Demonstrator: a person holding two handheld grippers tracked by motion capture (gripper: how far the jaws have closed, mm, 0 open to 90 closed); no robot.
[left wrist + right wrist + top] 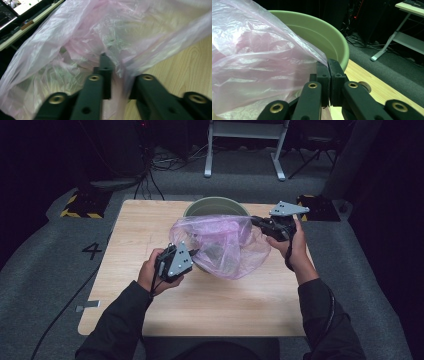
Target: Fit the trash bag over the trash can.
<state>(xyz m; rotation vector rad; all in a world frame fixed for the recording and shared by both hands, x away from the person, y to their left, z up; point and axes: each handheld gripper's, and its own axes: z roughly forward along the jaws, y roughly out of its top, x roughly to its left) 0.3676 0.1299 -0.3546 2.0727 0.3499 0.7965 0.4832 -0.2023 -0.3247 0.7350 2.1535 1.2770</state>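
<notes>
A thin pink plastic bag (225, 245) hangs spread over the near side of a pale green round bin (215, 206) that stands on the wooden table (150, 235). My left gripper (192, 254) is at the bag's near left edge; in the left gripper view its jaws (115, 72) are shut on the bag's film (75, 37), which drapes over one jaw. My right gripper (257, 221) holds the bag's far right edge beside the bin's rim. In the right gripper view its jaws (328, 66) pinch the bag's edge (257, 55) just in front of the bin (322, 35).
The table ends close behind the bin. Grey carpet surrounds it, with yellow-black striped blocks (82, 205) at the back corners, a white desk frame (245, 140) behind, and a cable (75, 295) trailing across the floor at the left.
</notes>
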